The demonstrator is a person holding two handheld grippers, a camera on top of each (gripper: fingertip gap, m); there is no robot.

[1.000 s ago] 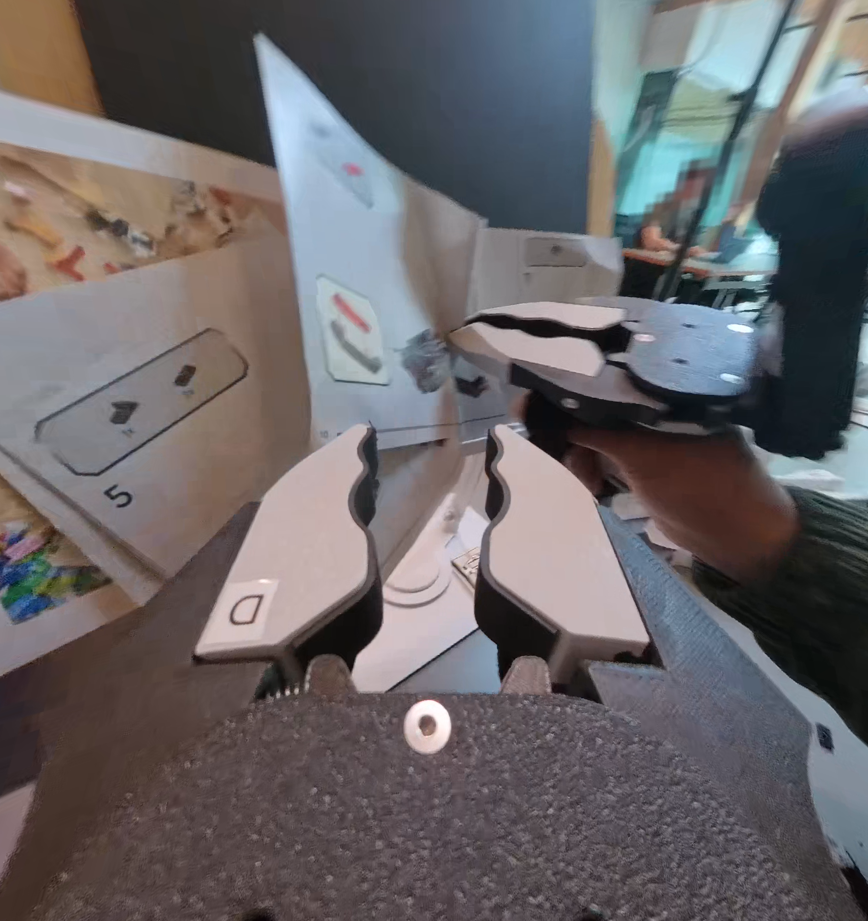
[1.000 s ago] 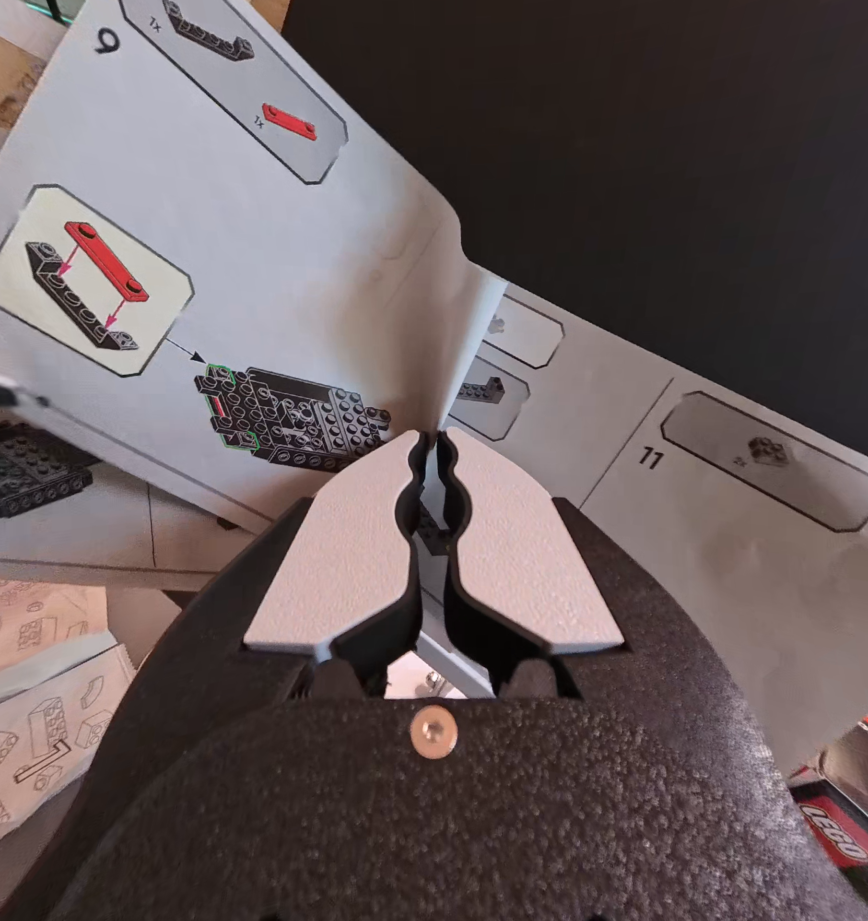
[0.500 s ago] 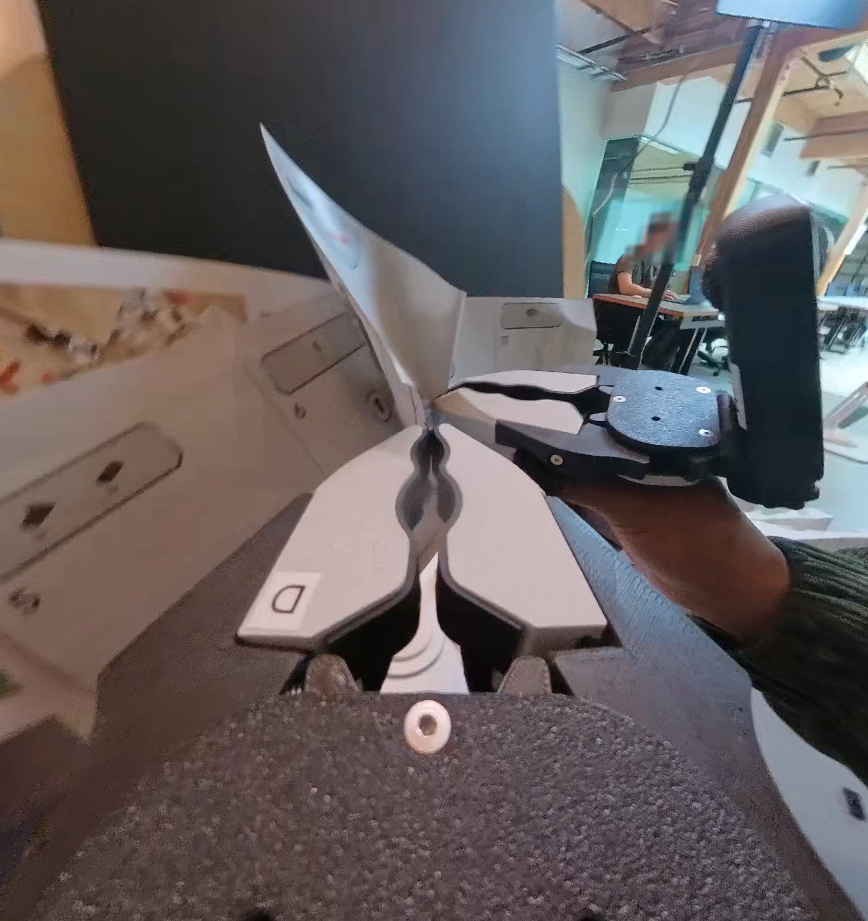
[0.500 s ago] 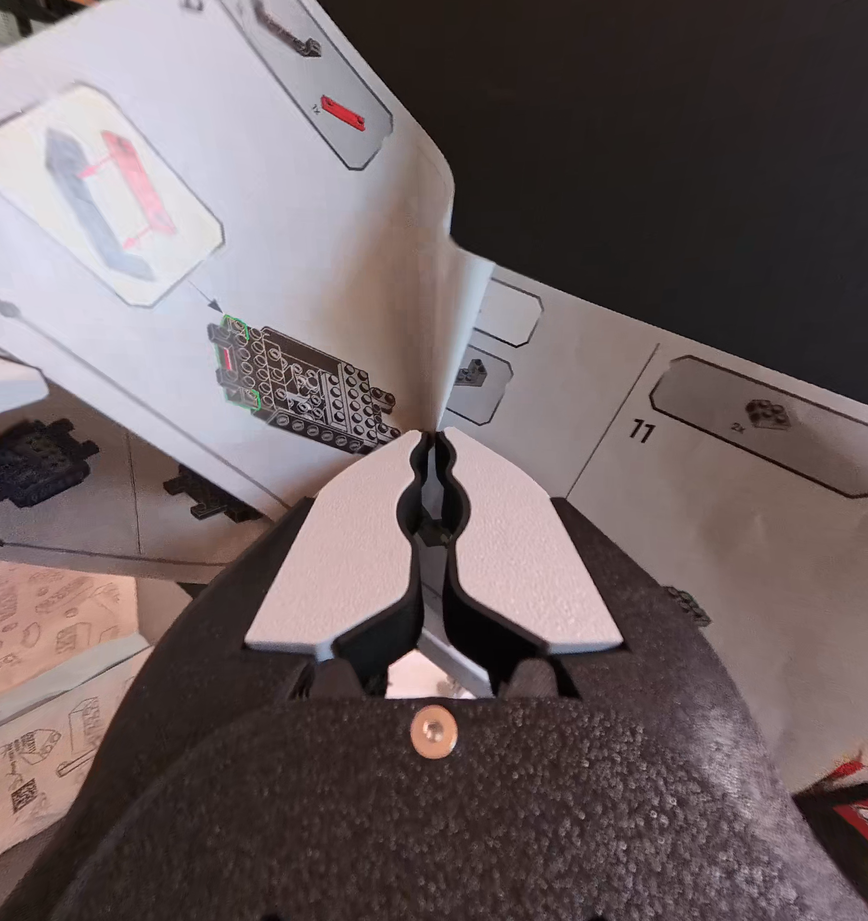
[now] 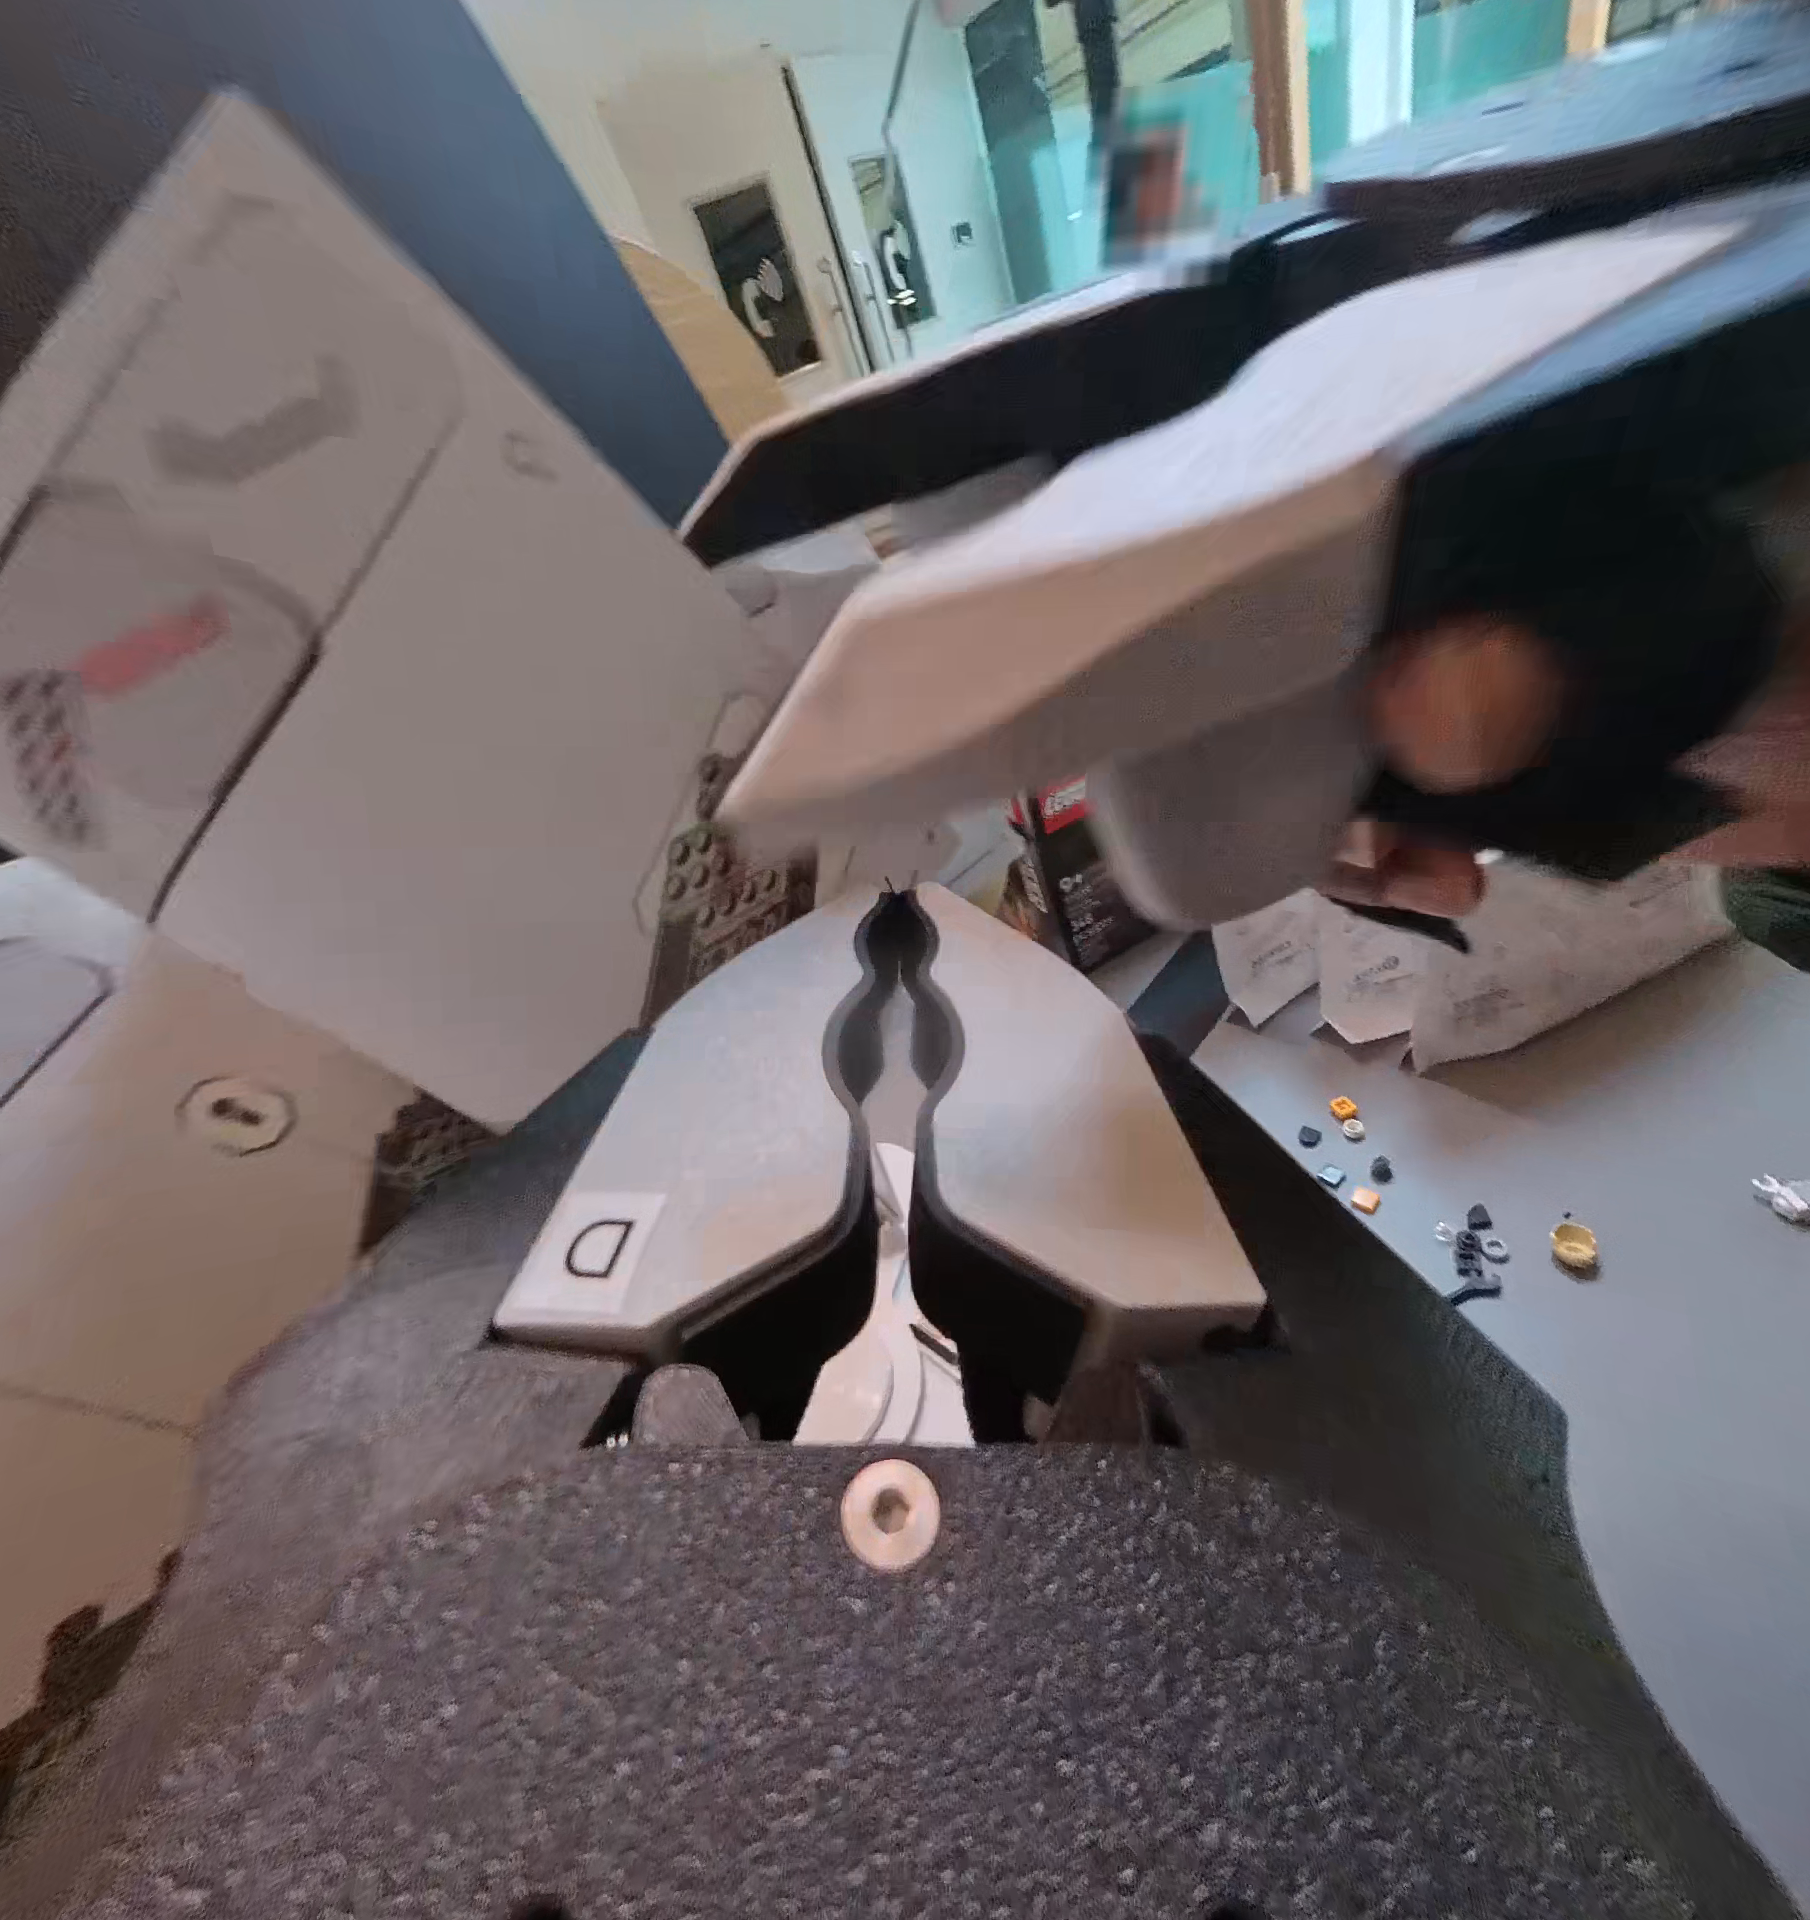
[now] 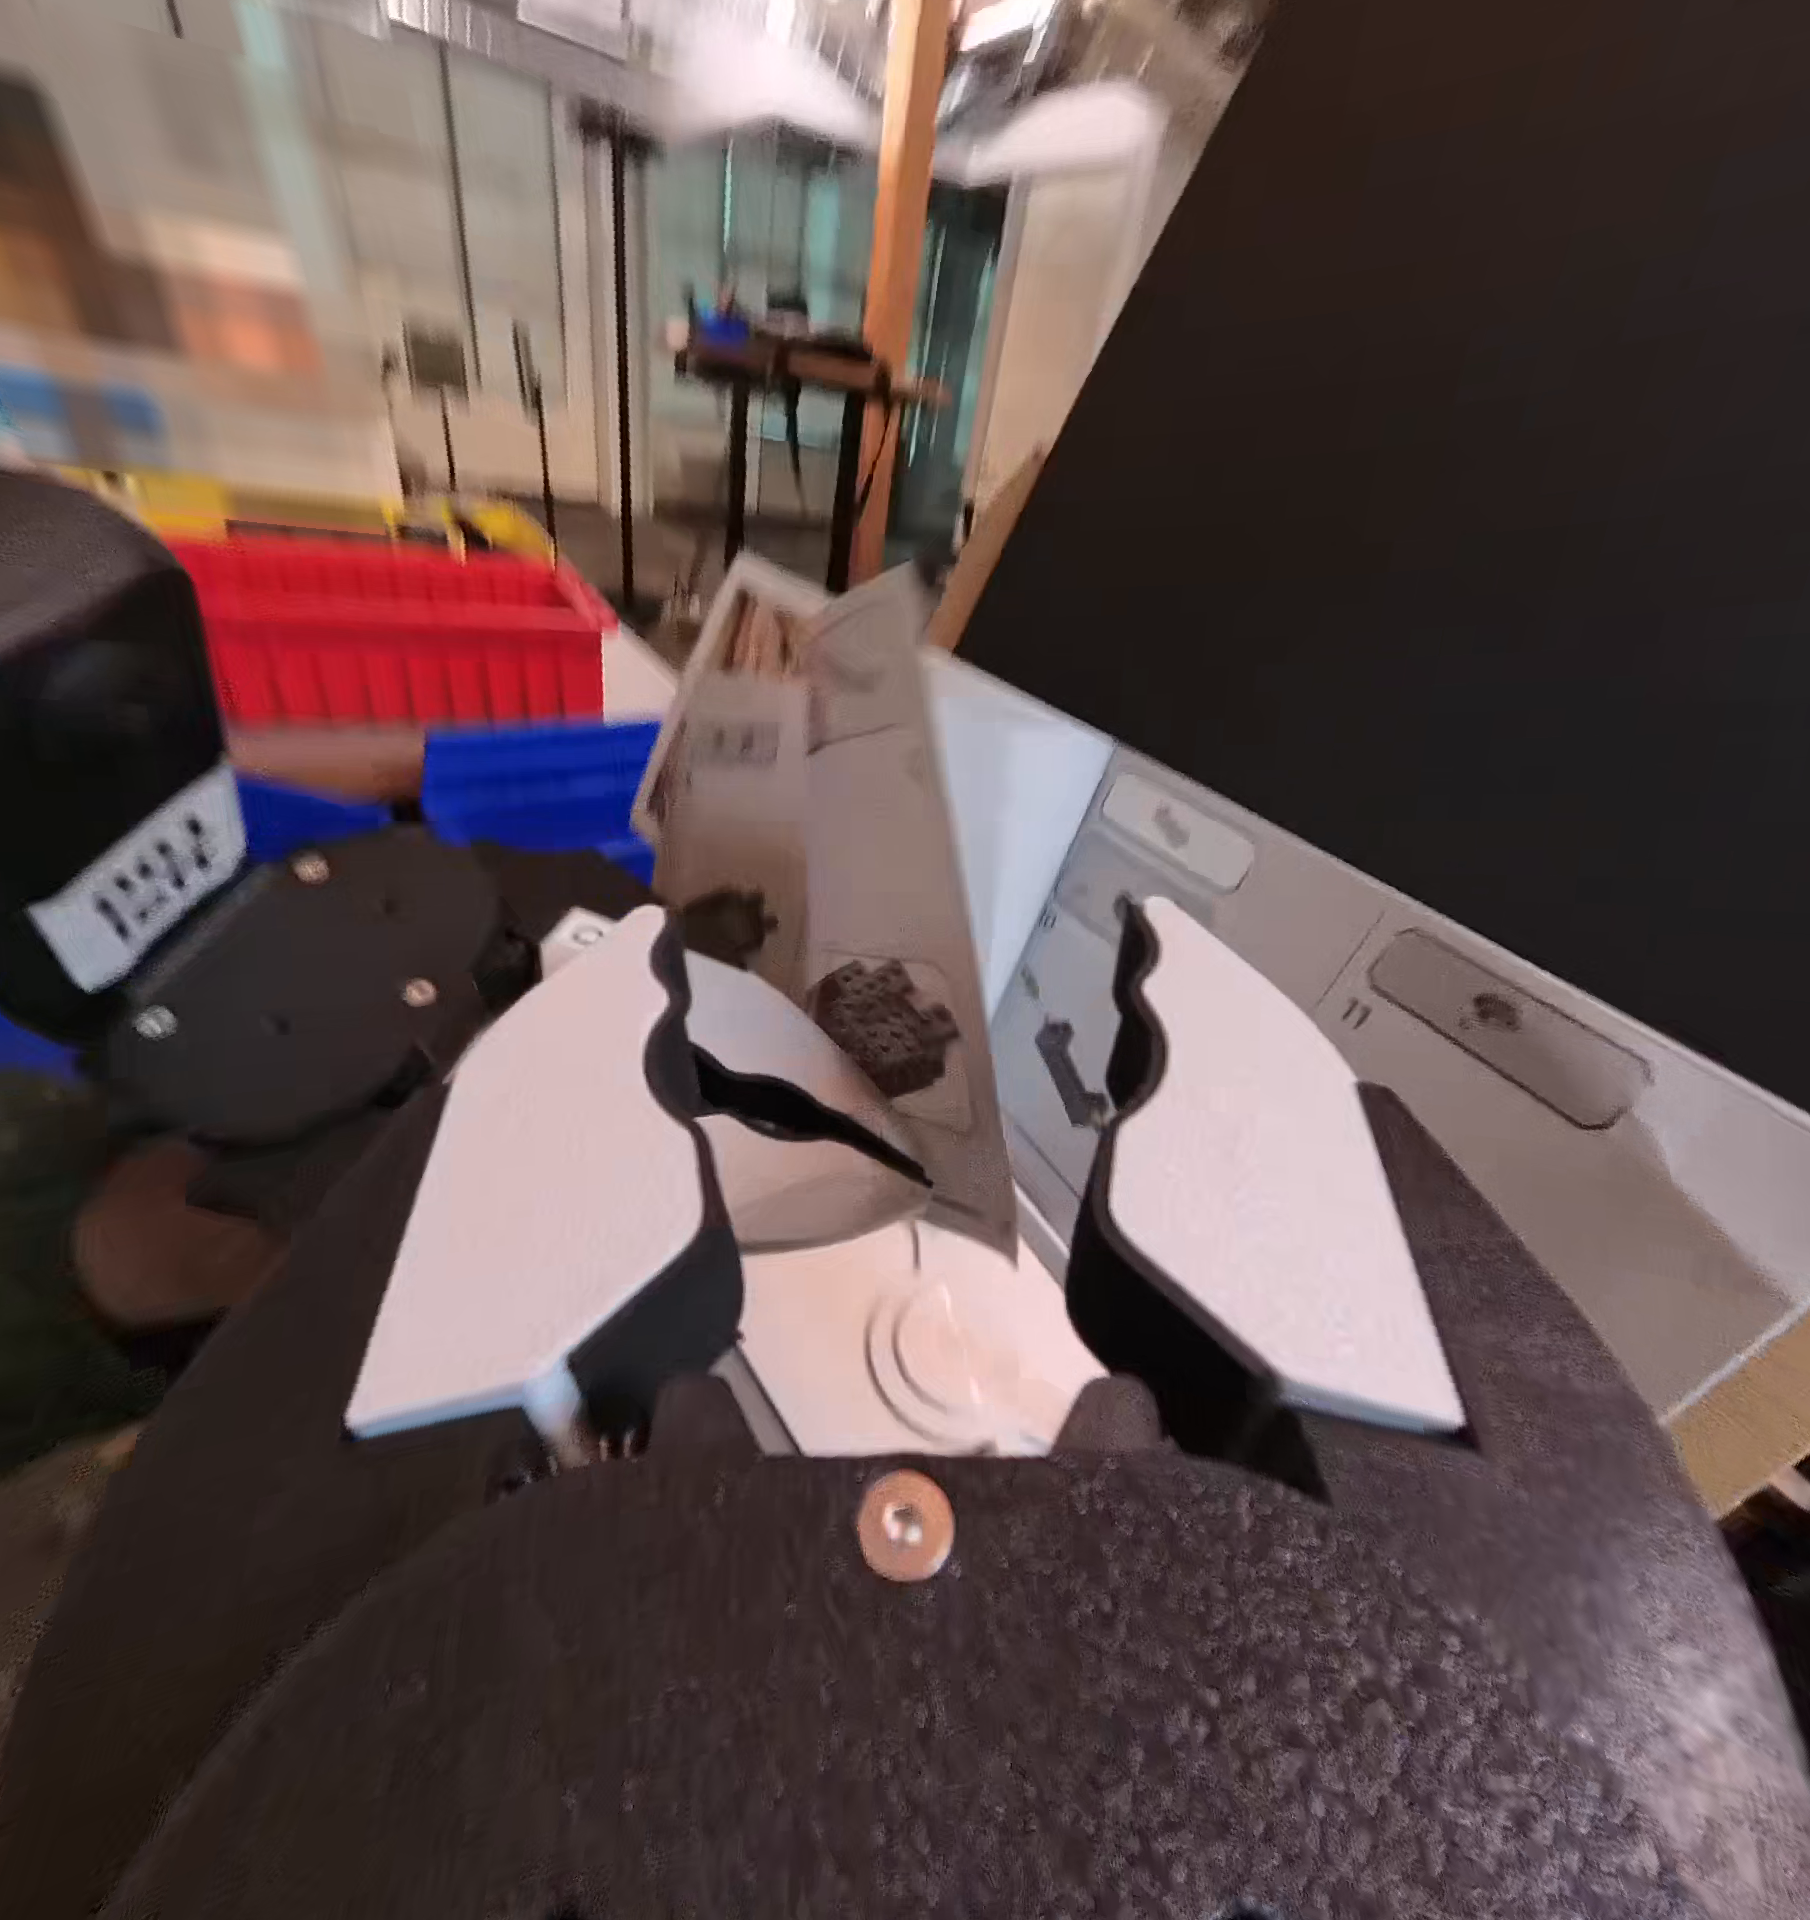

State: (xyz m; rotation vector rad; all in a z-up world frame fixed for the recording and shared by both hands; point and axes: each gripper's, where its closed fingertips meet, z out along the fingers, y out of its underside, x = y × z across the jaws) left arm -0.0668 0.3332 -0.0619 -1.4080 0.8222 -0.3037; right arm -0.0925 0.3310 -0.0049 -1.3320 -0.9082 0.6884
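Clearly the thing to handle is a thin paper page [image 5: 361, 727] of an instruction booklet [image 6: 1400, 1018], which stands propped open at the back of the table [image 5: 1607, 1299]. One leaf rises up from the booklet, free in the air, and its lower corner comes down toward the fingertips of the left hand-held gripper [image 5: 899, 904]. The two fingers of this one are pressed together at the tips. In the right wrist view the corner of the page seems to end exactly at those tips, so I judge that it pinches the page corner, though the contact itself is small and blurred.

Paper like this is very light, limp and easy to crease or tear. A hold on the bare corner or the free edge, away from the fold, is the safest place, with gentle pull along the sheet.

Further right, the right hand-held gripper [image 6: 901, 935] has its fingers spread wide apart. The raised page stands between them, but neither pad presses on it. Small loose bricks [image 5: 1400, 1174] and paper bags [image 5: 1452, 977] lie on the table to the right.
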